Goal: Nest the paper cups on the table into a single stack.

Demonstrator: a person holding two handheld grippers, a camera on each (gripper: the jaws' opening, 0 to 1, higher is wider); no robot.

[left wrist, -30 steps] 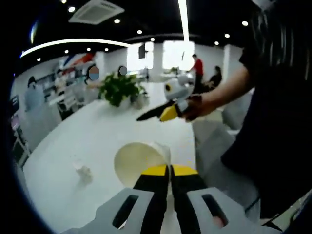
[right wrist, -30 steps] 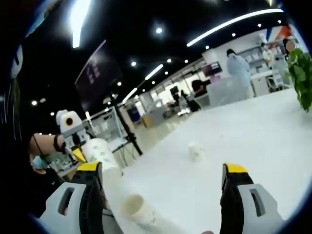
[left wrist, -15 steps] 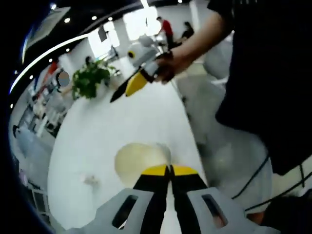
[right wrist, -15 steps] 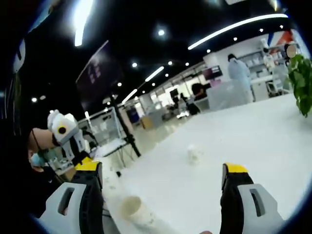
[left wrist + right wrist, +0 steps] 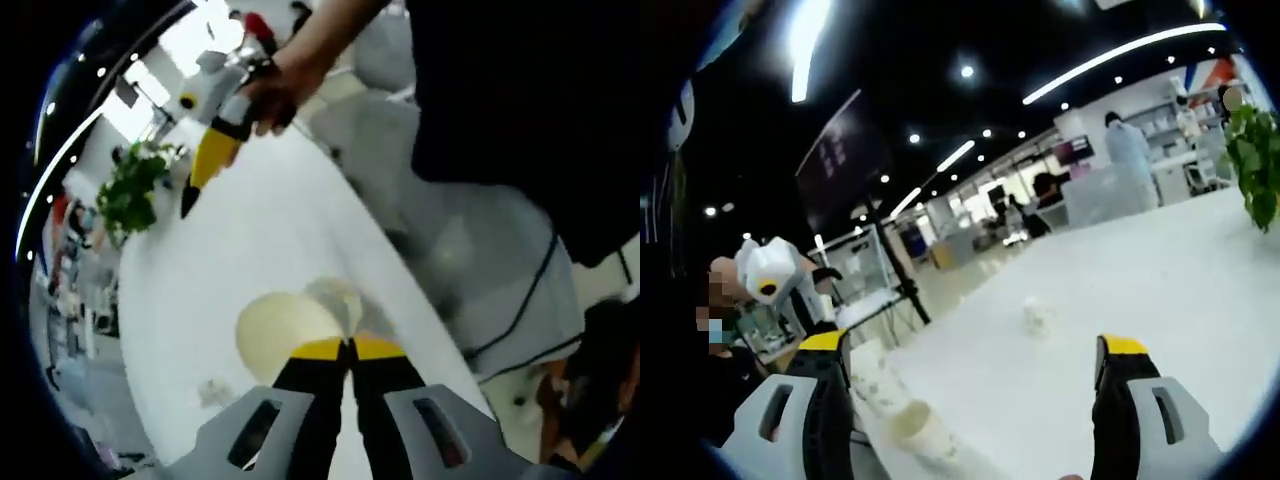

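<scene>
My left gripper (image 5: 348, 346) is shut on the rim of a pale paper cup (image 5: 285, 326), whose open mouth faces the camera above the white table (image 5: 260, 250). In the right gripper view the same gripper (image 5: 775, 280) holds that cup (image 5: 874, 372) tilted, just above a second paper cup (image 5: 921, 426) lying near the table's front edge. My right gripper (image 5: 972, 350) stands open with nothing between its jaws. It also appears in the left gripper view (image 5: 200, 175), held by a hand over the table.
A small crumpled white object (image 5: 1037, 315) lies mid-table, also seen in the left gripper view (image 5: 213, 392). A potted plant (image 5: 130, 190) stands at the table's far end. A person in dark clothes (image 5: 520, 100) stands beside the table edge. Office desks and people fill the background.
The left gripper has carried its cup down beside the cup lying on the table, and its view has rolled. The right gripper has stayed open and nearly still.
</scene>
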